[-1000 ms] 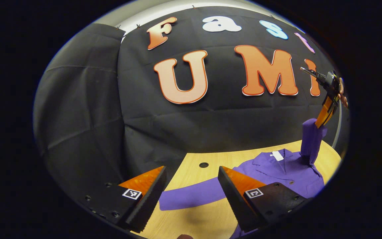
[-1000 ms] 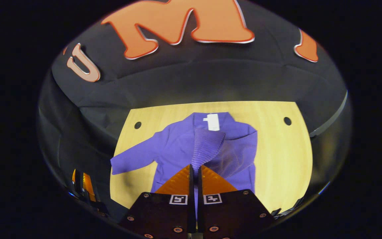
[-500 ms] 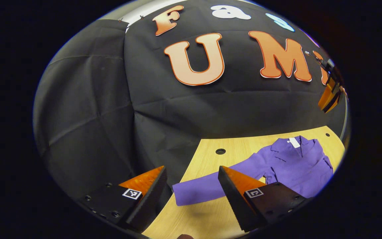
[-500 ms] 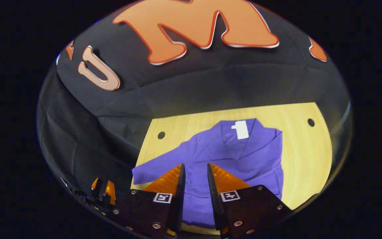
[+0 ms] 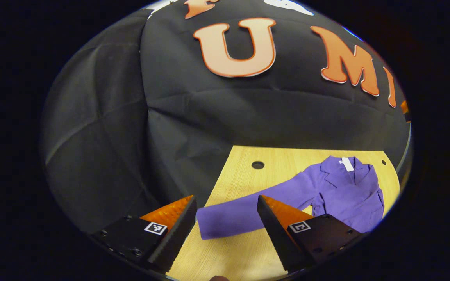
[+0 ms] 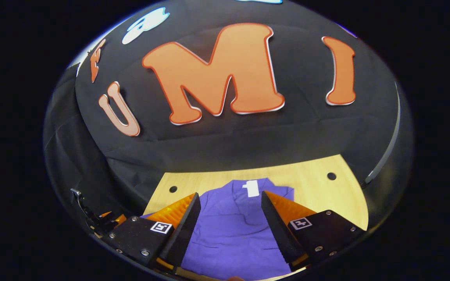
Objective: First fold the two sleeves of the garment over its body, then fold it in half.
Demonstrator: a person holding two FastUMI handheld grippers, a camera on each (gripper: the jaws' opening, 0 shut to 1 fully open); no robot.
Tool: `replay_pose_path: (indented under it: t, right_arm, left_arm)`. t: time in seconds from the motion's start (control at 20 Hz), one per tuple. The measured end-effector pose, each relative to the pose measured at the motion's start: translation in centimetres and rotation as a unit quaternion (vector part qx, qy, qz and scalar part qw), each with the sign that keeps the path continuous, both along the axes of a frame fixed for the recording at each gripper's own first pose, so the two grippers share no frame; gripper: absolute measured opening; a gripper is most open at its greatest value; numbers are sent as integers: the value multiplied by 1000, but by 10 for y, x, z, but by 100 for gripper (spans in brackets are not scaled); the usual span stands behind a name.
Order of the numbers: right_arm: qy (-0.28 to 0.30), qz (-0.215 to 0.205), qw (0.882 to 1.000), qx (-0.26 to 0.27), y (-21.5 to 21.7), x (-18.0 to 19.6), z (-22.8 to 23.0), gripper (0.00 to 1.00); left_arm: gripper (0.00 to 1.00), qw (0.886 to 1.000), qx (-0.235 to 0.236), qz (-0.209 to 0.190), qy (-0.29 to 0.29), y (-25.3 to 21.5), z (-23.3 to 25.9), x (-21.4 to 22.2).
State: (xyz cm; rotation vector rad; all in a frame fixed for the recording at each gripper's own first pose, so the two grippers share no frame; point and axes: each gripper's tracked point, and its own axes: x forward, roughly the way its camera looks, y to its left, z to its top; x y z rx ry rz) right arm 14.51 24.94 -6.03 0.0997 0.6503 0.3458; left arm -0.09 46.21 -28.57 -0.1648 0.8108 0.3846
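1 purple garment (image 5: 342, 191) on the table (image 5: 244, 171); 2 grippers, left gripper (image 5: 225, 218) and right gripper (image 6: 229, 212), both spread.

Light wooden table (image 5: 244, 175) with round holes, purple garment (image 5: 342, 191) lying flat, one sleeve (image 5: 248, 212) stretched out

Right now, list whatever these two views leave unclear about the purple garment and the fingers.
- Garment hem: in the right gripper view the purple garment runs off the bottom edge, flanked by the right gripper and its open fingers.
- Outstretched sleeve: in the left gripper view, the left gripper crosses it; height above it cannot be judged.
- White neck tag: too small to read.
- Folded sleeve: its lie on the body is blurred by distortion.
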Motion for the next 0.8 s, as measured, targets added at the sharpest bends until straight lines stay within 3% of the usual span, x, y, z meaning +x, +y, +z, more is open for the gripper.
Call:
replay_pose_path:
  t: [0.3, 0.7, 0.8]
  right_arm:
    - [-68, -47, 997, 7, -55, -6, 30, 95]
    - [-126, -71, 989, -27, -93, -24, 53, 95]
    - [-136, -71, 988, -34, -100, -34, 54, 100]
  left_arm:
    - [98, 987, -97, 10, 126, 7, -74, -14]
    - [99, 949, -206, 30, 237, 18, -142, -19]
    - [99, 939, -222, 37, 259, 21, -160, -24]
